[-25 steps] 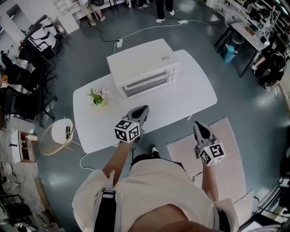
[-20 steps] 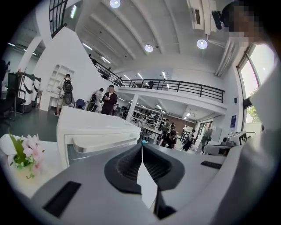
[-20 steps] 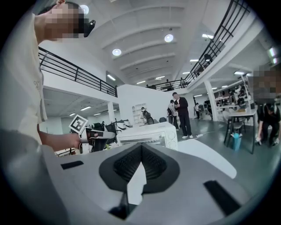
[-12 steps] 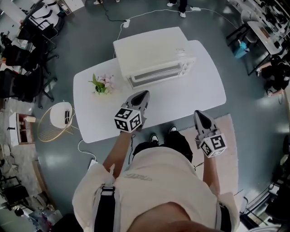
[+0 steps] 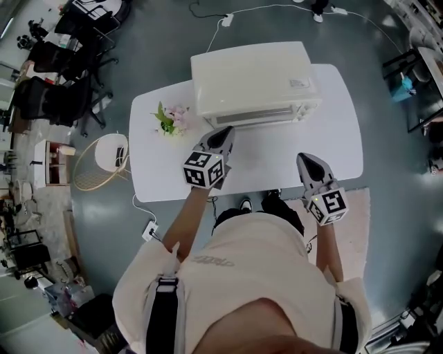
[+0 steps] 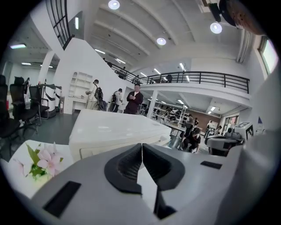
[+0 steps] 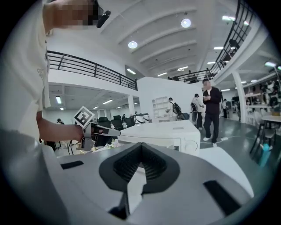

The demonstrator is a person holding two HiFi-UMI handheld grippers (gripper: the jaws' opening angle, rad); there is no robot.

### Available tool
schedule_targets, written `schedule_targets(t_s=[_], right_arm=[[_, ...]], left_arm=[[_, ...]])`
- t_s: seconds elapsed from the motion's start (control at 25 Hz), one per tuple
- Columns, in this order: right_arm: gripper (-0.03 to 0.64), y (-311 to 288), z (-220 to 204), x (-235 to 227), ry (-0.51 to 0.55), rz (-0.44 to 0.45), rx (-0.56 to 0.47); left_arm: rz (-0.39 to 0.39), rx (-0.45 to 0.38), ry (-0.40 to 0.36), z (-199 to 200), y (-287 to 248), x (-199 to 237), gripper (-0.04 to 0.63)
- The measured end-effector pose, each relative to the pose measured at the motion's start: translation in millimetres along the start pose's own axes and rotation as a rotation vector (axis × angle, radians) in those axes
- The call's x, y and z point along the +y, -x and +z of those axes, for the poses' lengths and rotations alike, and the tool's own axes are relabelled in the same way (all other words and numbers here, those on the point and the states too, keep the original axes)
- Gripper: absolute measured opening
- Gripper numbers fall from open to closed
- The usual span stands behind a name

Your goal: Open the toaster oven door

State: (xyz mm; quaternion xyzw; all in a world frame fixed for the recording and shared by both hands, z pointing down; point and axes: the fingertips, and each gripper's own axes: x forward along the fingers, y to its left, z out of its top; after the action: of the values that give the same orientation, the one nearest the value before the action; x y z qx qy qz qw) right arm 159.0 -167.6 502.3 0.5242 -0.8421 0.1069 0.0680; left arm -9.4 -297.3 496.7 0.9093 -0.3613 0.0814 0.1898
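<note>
White desk (image 5: 297, 159) on a grey floor (image 5: 159, 48). Flowers (image 5: 172, 119), pink with green leaves, stand near the desk's far left corner. A round wire basket (image 5: 97, 166) sits on the floor off the left edge. A pale rug (image 5: 358, 235) lies by the near right corner. Black chairs (image 5: 59, 97) stand well beyond the left edge. A power strip (image 5: 225, 19) lies past the far edge.

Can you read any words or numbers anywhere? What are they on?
Nothing here can be read.
Label on the oven top: too small to read.
Print on the shirt back: too blurred to read.
Left cube and right cube: square patterns only, no words.
</note>
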Motion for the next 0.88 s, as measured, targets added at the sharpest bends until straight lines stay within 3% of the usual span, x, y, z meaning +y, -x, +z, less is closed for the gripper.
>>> schedule_targets(t_s=[0.12,0.28,0.6,0.88], right_arm=[[0.006,-14.9,7.9,-16.8,0.046,0.051,-0.006],[0.006,-30.3,13.3,-37.6,0.015,0.115,-0.037],[0.006,-49.0,12.8,-63.2,0.020,0.228,-0.034],[0.006,-51.8,7.6,-81.4,0.013,0.278,-0.019]], left_arm=[[0.076,0.019,-0.024,6.9,-14.0,9.6,0.021],[0.185,0.054,-0.044,8.3,-27.9,25.6,0.021],[0.315,0.156,-0.039,-10.3,-41.6,47.0,0.021],[0.393,0.189,-0.032,-14.3,-41.9,55.4,0.020]])
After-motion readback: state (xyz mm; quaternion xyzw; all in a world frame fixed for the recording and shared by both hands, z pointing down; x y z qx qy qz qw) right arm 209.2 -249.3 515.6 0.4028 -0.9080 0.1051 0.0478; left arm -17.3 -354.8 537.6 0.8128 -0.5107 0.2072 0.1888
